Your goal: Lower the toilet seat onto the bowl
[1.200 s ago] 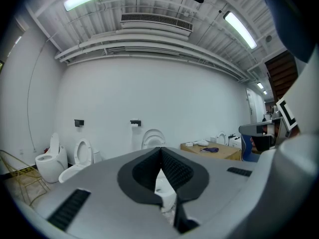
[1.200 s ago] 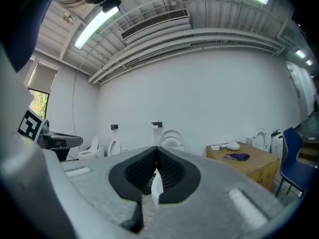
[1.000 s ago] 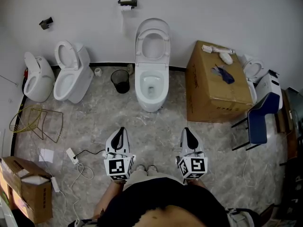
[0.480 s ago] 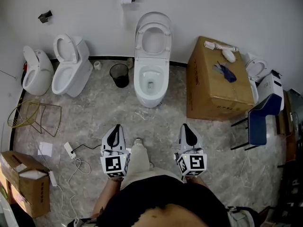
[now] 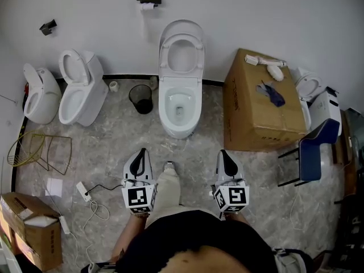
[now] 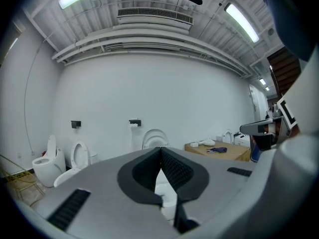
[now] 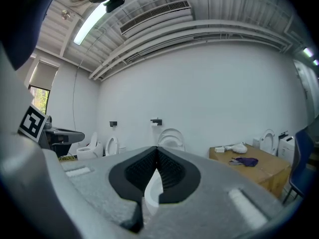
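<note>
Against the far wall, straight ahead: white toilet (image 5: 163, 108) with toilet seat (image 5: 166, 53) raised upright above the open bowl, small black waste bin (image 5: 141, 99) just left of it, contents too dark to tell, and large closed cardboard box (image 5: 261, 118) to its right, dark blue cloth (image 5: 272, 93) and white items on top. Lower left on the floor: open cardboard carton (image 5: 34, 246) holding white packing (image 5: 38, 220). Nearer, well short of the toilet: left gripper (image 5: 140, 155) and right gripper (image 5: 224, 155), both roughly level, jaws pressed together, holding nothing.
</note>
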